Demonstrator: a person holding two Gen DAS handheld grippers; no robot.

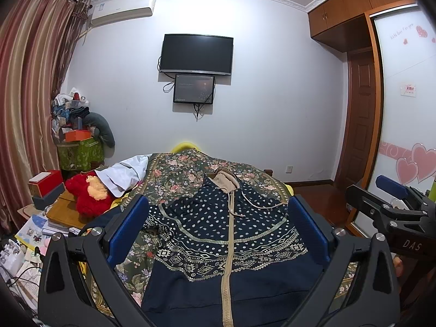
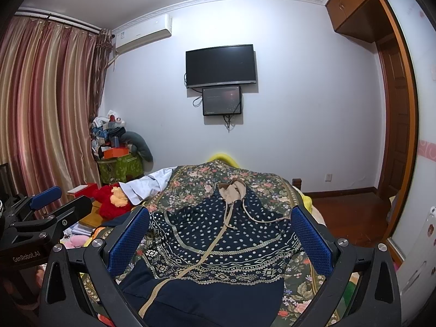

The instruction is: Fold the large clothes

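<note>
Left wrist view showed the left gripper (image 1: 218,229) released, its blue-padded fingers (image 1: 128,229) spread wide above the near part of a navy hooded jacket (image 1: 207,234); nothing lay between them in a grasp. The jacket lay flat, front up, on the floral bedspread (image 1: 177,174), its plain navy hem toward the near edge of the bed and its tan-lined hood (image 1: 223,179) toward the far edge. A tan zipper (image 1: 230,245) ran up its middle, and a drawstring (image 1: 261,207) trailed toward the bed's right edge. Right wrist view showed the right gripper (image 2: 219,238) likewise released, fingers well apart over the same garment and touching no cloth. Each gripper appeared at the margin of the other's view, the two held side by side. A white garment (image 1: 122,174) lay at the bed's far left corner, beside a red plush toy (image 1: 87,193). On the far wall hung a television (image 1: 196,54) with a smaller screen (image 1: 194,89) just beneath it.
</note>
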